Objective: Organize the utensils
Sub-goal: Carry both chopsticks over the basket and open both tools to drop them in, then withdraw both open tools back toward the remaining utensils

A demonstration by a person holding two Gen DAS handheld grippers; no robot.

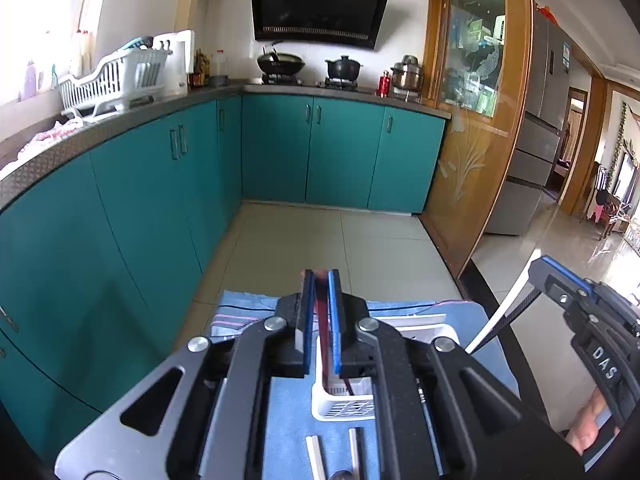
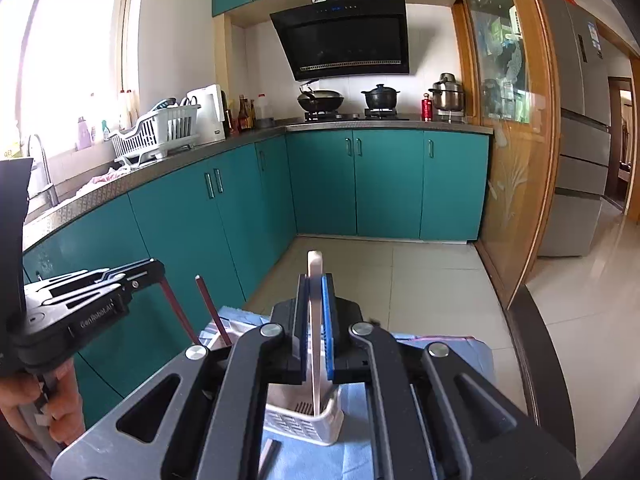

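Over the white basket (image 1: 344,406): left gripper (image 1: 320,280) fingers pinch red chopsticks (image 1: 322,320), right gripper (image 2: 316,284) fingers a white utensil (image 2: 315,320), both half-inserted; two utensils (image 1: 316,456) left on the bench.

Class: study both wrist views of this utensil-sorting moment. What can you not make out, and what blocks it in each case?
- Left view: the inside of the white slotted plastic utensil basket, behind the left gripper.
- Left view: the silver utensils lying on the blue cloth, cut by the bottom edge.
- Right view: the lower end of the white flat utensil handle, behind the right gripper.
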